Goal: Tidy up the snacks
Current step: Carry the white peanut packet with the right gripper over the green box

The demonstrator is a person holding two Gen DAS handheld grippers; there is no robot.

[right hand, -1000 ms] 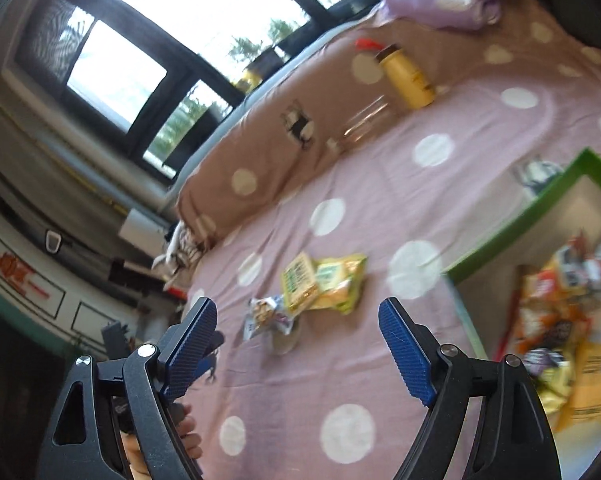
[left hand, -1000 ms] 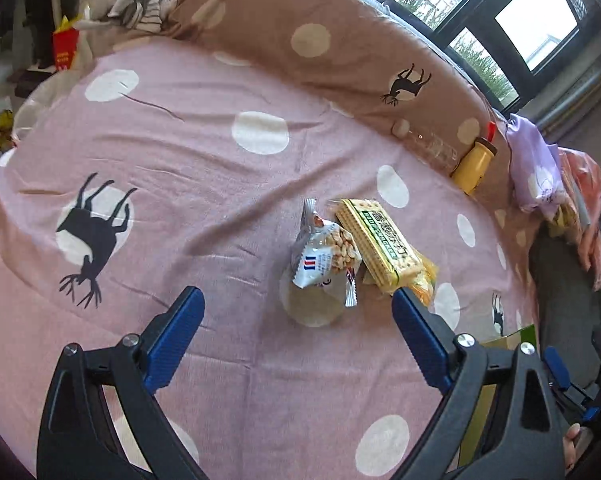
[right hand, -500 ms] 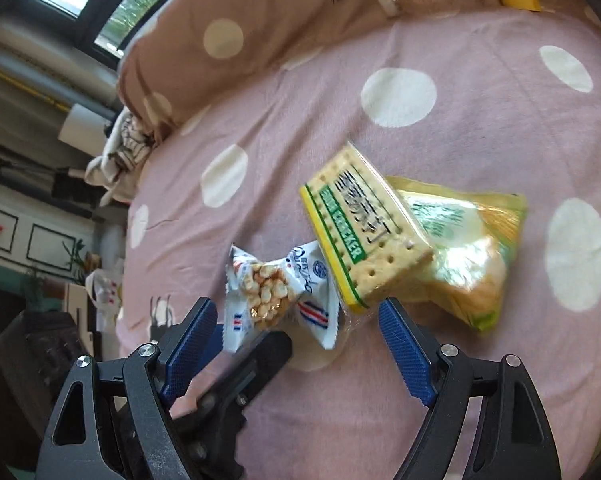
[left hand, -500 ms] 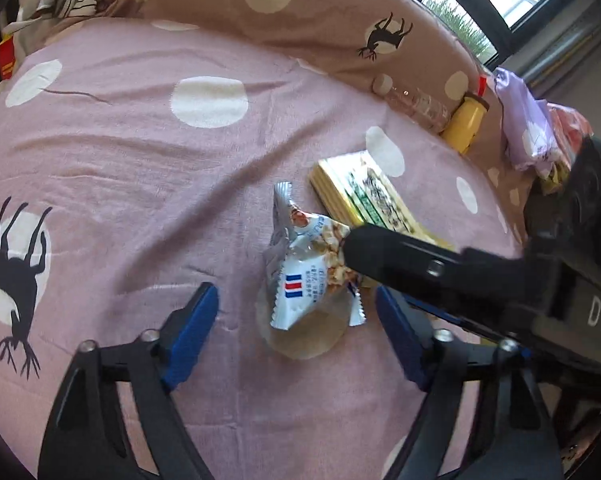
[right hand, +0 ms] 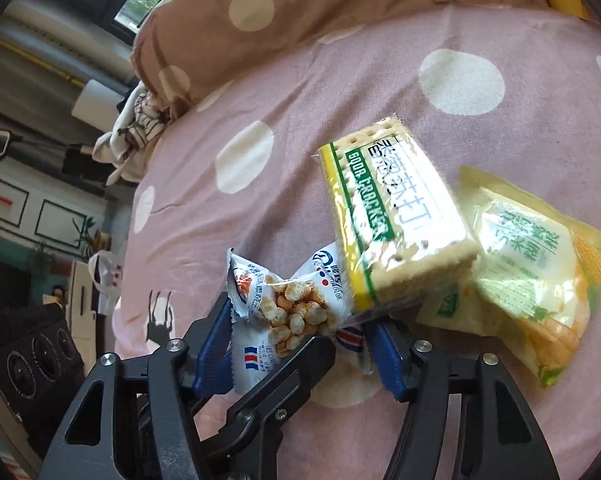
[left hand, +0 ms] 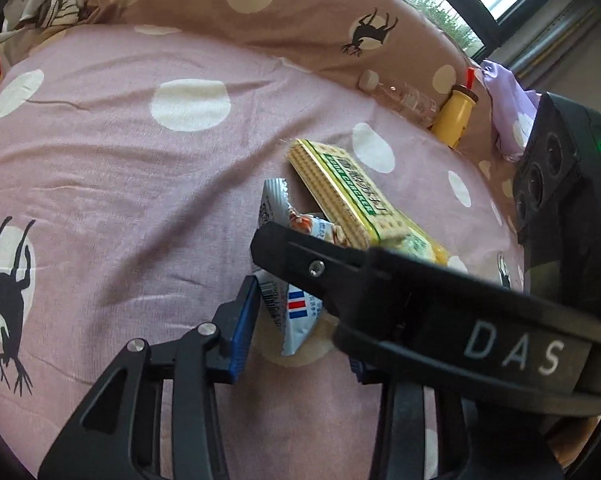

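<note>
Right wrist view shows both the right gripper [right hand: 300, 344] and left gripper [left hand: 296, 328], jaws just closing, pinching the white peanut packet [right hand: 284, 312] at lower centre, beside the cracker pack [right hand: 392, 208].

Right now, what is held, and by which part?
Jaws just closing, right gripper pinches white snack packet by its ends; left gripper, likewise closing: unclear.

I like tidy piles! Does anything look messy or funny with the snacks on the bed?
Yes. The cracker pack sits tilted, propped on the yellow corn bag and overlapping the white peanut packet. Oddly, both the left gripper and right gripper crowd that one packet.
</note>
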